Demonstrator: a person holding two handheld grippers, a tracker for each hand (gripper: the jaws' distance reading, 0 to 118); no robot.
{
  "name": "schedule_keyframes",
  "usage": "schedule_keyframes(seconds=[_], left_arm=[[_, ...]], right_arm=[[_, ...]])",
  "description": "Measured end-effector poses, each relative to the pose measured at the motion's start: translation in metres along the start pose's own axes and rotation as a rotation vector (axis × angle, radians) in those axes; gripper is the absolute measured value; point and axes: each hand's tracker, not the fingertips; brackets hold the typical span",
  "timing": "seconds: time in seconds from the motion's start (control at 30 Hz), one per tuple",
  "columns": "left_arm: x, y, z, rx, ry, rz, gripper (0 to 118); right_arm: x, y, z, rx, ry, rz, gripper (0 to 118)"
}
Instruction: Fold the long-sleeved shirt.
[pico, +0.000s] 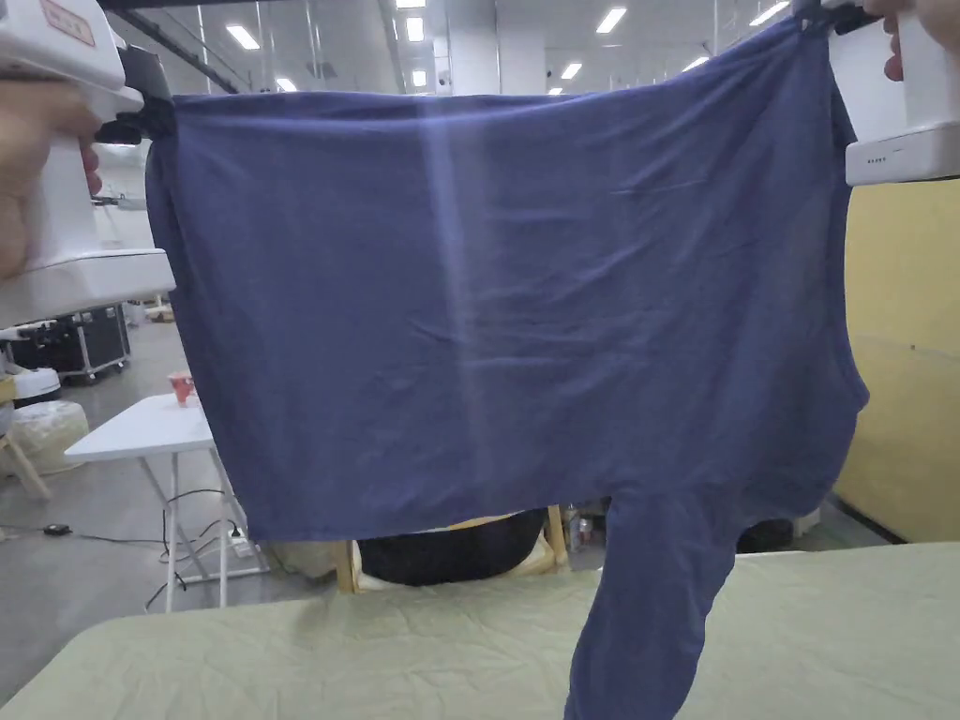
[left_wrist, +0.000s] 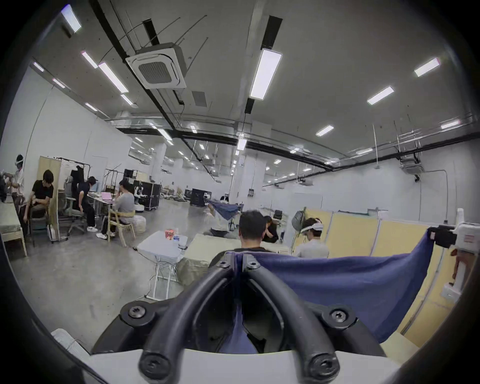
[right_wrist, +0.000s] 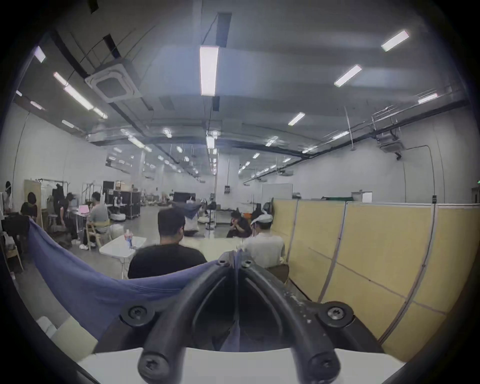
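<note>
While you hold the blue long-sleeved cotton shirt (pico: 506, 309) stretched in the air above the green-covered table (pico: 844, 628), left gripper (left_wrist: 238, 261) and right gripper (right_wrist: 235, 258) each pinching a top corner, its hanging sleeve could bunch underneath as you lower it.

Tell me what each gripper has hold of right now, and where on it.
Both hold the shirt by its top edge: left gripper at one corner, right gripper at the other. A sleeve hangs down.
</note>
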Motion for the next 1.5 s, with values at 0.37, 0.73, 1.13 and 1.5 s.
schedule_keyframes(seconds=[0.37, 0.73, 1.13, 1.5], left_arm=[[-0.06, -0.279, -0.085, -0.426, 0.038, 0.034, 2], [-0.09, -0.514, -0.007, -0.797, 0.099, 0.085, 2], [-0.104, -0.518, 0.192, -0.889, 0.01, 0.038, 2], [-0.096, -0.502, 0.354, -0.905, -0.065, -0.012, 2]], right_arm=[[-0.033, -0.316, -0.104, -0.472, 0.117, 0.065, 4], [-0.037, -0.571, -0.064, -0.85, 0.172, 0.031, 4], [0.018, -0.577, 0.141, -0.859, 0.241, -0.048, 4], [0.047, -0.585, 0.3, -0.909, 0.254, -0.027, 4]])
